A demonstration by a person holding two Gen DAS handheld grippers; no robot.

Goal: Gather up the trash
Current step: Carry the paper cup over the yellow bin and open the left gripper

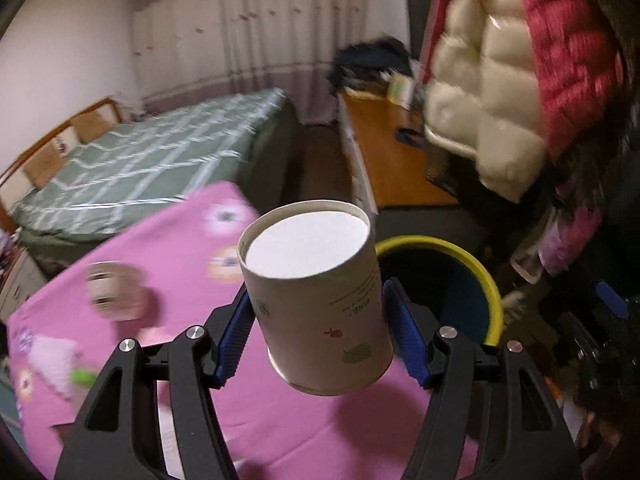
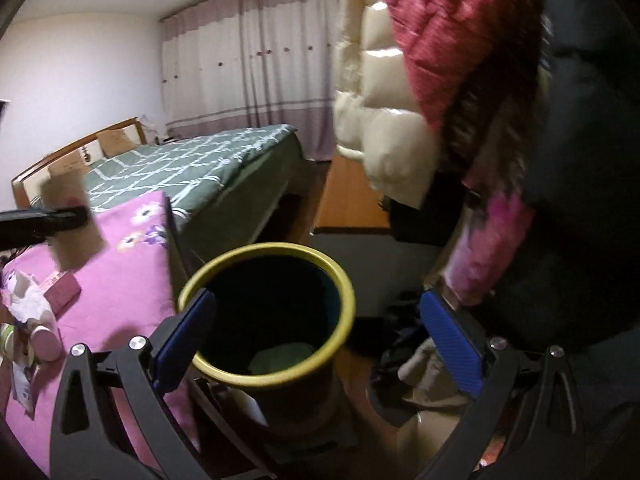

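Note:
A white paper canister with small fruit prints hangs tilted over the pink flowered tablecloth, my left gripper shut on its sides with the blue pads. Just right of it and behind stands the yellow-rimmed waste bin. In the right wrist view the bin sits on the floor beside the table, dark inside with something green at the bottom. My right gripper is open in front of the bin's mouth, holding nothing. The left gripper with its blurred canister shows at the far left.
On the tablecloth lie a pink box, crumpled tissue and a pink round lid. Puffy coats hang at the right above clothes on the floor. A green bed and a wooden desk lie beyond.

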